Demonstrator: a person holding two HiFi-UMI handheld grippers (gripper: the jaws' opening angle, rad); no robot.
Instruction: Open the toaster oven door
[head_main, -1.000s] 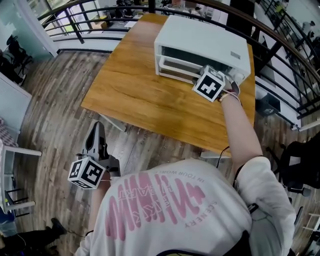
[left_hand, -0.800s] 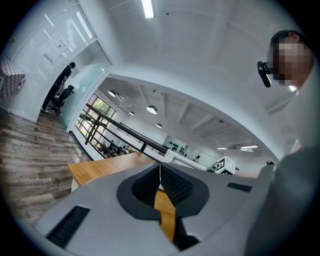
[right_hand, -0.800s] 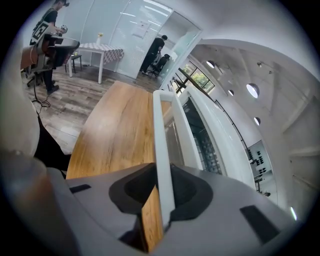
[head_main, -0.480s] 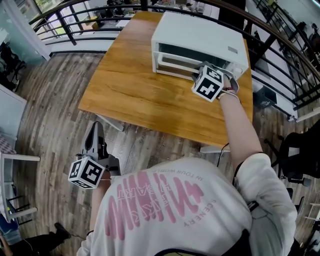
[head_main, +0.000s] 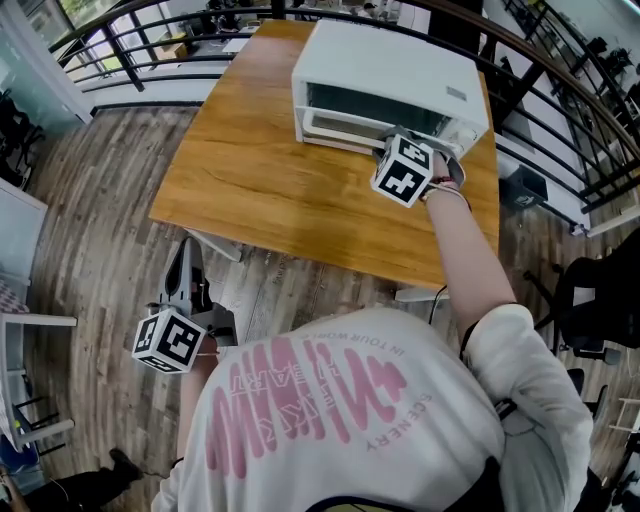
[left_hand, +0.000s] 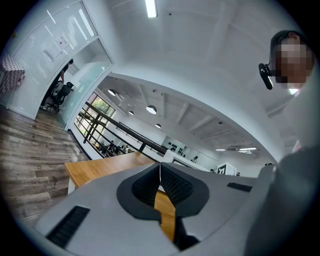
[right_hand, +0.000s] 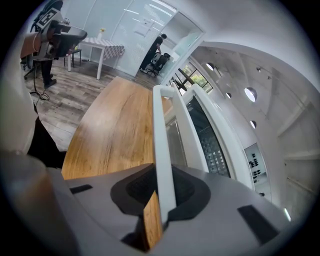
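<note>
A person seen from above, in a white shirt with pink print, holds a tool in each hand. The right tool reaches forward and down to the front of a white toaster oven, which stands on a wooden worktop directly ahead of that tool. In the right gripper view, the right tool has its two dark pads clamped on the oven's white door handle, a long bar that runs away from the tool between its jaws. The jaws have just been closing on this bar. Just beyond the handle, to the tool's right, lies the glass door with a wire rack visible behind it; how far the door stands open cannot be told. The left tool hangs well apart from the oven, off the worktop's near edge and above the wood-plank floor. In the left gripper view, its jaws are pressed together with nothing between them.
</note>
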